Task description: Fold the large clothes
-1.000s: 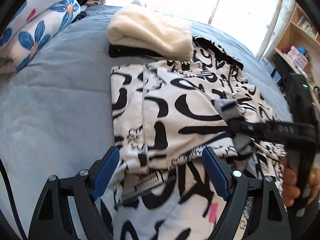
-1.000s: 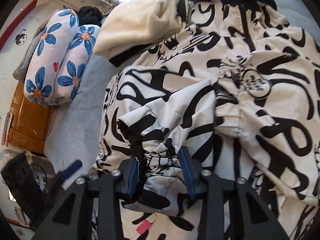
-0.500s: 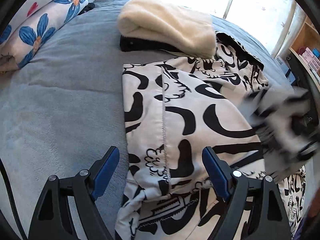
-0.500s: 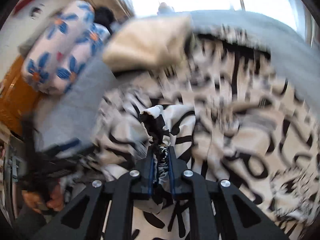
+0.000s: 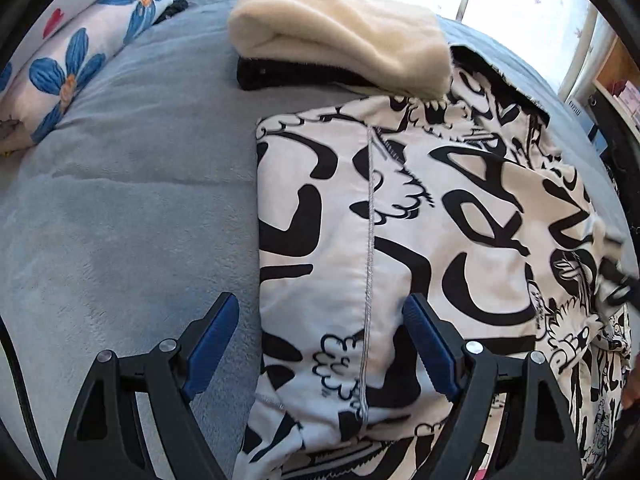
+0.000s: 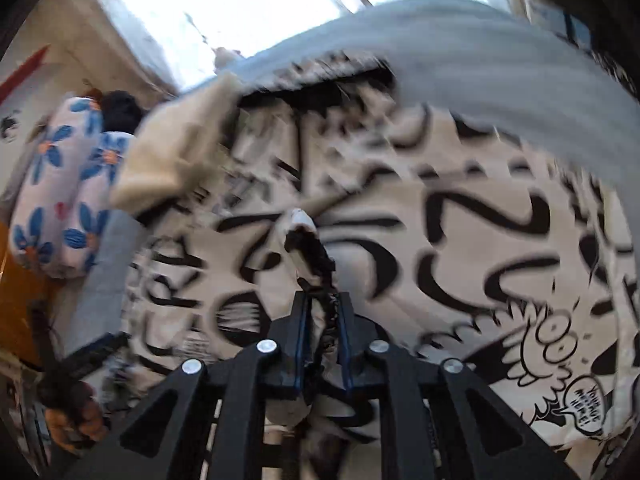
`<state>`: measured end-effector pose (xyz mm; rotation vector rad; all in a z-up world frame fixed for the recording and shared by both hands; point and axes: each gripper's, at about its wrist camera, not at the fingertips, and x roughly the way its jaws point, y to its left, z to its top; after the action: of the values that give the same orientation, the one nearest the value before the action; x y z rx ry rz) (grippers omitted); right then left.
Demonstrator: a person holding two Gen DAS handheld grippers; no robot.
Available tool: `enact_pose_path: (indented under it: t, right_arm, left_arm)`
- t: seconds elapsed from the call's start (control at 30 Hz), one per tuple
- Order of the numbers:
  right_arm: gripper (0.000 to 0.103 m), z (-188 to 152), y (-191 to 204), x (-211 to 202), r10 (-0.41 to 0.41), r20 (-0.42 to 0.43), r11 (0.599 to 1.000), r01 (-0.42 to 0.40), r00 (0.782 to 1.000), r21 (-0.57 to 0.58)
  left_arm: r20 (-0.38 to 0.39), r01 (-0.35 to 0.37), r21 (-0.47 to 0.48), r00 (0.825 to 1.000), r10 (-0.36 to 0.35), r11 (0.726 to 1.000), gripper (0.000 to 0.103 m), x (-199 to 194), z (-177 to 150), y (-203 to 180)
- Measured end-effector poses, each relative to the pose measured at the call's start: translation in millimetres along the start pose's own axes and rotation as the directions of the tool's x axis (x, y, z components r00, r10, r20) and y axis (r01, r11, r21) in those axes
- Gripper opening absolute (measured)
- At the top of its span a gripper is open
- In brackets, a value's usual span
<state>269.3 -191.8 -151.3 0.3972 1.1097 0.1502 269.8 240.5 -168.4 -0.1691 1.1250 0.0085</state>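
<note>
Garment: the white cotton hooded top with bold black graffiti print (image 5: 420, 240) lies on the grey fleece-covered bed (image 5: 132, 208), its left side already folded in to a straight edge along the stitched seam.
Left gripper: the left gripper (image 5: 320, 348) is released, blue pads spread wide either side of the folded hem, hovering and touching nothing.
Right gripper: the right gripper (image 6: 322, 340) is clenched on a bunched fold of the printed cloth; a second ago its jaws stood wider around that bunch, now they pinch tight.
What just changed: the right view has gone blurred and swung across the garment, so the grabbed piece, seemingly a sleeve, is being carried over the body.
Meaning: probably the second side fold is under way.
Neighbours: a folded cream fluffy fleece (image 5: 340, 32) sits at the top, overlapping the hood end; a blue-flowered pillow (image 5: 76, 52) lies far left.
Next: lay it flat, then fold lengthwise.
</note>
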Motion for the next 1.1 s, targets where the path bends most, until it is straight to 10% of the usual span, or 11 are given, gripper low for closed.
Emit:
enact_pose_path:
  t: [0.1, 0.2, 0.43, 0.5, 0.53, 0.57, 0.6, 0.63, 0.93, 1.1]
  right_arm:
    - [0.027, 5.4, -18.2, -1.9, 0.126, -0.002, 0.987, -0.125, 0.992, 0.098]
    - [0.059, 17.7, -18.8, -8.1, 0.167, 0.041, 0.981, -0.171, 0.985, 0.097]
    - [0.061, 45.4, -8.4, 32.8, 0.132, -0.063, 0.989, -0.127, 0.989, 0.073]
    - [0.060, 42.3, -8.2, 39.3, 0.127, -0.086, 0.991, -0.123, 0.988, 0.056]
    - [0.042, 41.4, -6.7, 40.1, 0.115, -0.078, 0.993, -0.113, 0.990, 0.035]
    - [0.026, 41.5, -4.2, 40.6, 0.079, -0.076, 0.997, -0.079, 0.994, 0.004]
    - [0.024, 41.6, -2.7, 40.6, 0.066, -0.074, 0.998, -0.067, 0.995, -0.018]
    - [0.017, 42.6, -1.2, 38.7, 0.065, -0.064, 0.997, -0.068, 0.996, -0.035]
    - [0.012, 66.3, 27.5, 11.5, 0.075, 0.157, 0.985, -0.049, 0.985, -0.166]
    - [0.016, 66.4, 17.6, 66.8, -0.035, 0.055, 0.987, 0.043, 0.998, -0.154]
  left_arm:
    - [-0.010, 0.019, 0.000, 1.000, -0.019, 1.000, 0.083, 2.0, 8.9, 5.6]
    - [-0.013, 0.026, -0.014, 1.000, -0.026, 1.000, 0.083, 5.9, 25.8, 17.1]
    - [-0.095, 0.099, -0.127, 0.989, -0.111, 0.987, 0.083, 48.4, 62.5, 55.8]
    - [-0.100, 0.113, -0.125, 0.987, -0.125, 0.986, 0.083, 55.2, 67.2, 57.6]
    - [-0.099, 0.120, -0.118, 0.986, -0.132, 0.986, 0.082, 57.2, 70.1, 57.3]
    - [-0.091, 0.133, -0.103, 0.986, -0.142, 0.986, 0.063, 57.5, 73.7, 55.0]
    - [-0.081, 0.164, -0.087, 0.982, -0.171, 0.983, 0.021, 56.7, 77.6, 51.7]
    - [-0.088, 0.177, -0.084, 0.979, -0.185, 0.981, 0.012, 58.5, 82.0, 50.2]
    - [0.073, -0.023, 0.055, 0.997, 0.019, 0.998, 0.004, 40.4, 87.5, 16.3]
    - [0.060, -0.041, 0.035, 0.997, 0.039, 0.999, 0.006, 60.0, 85.0, 19.7]
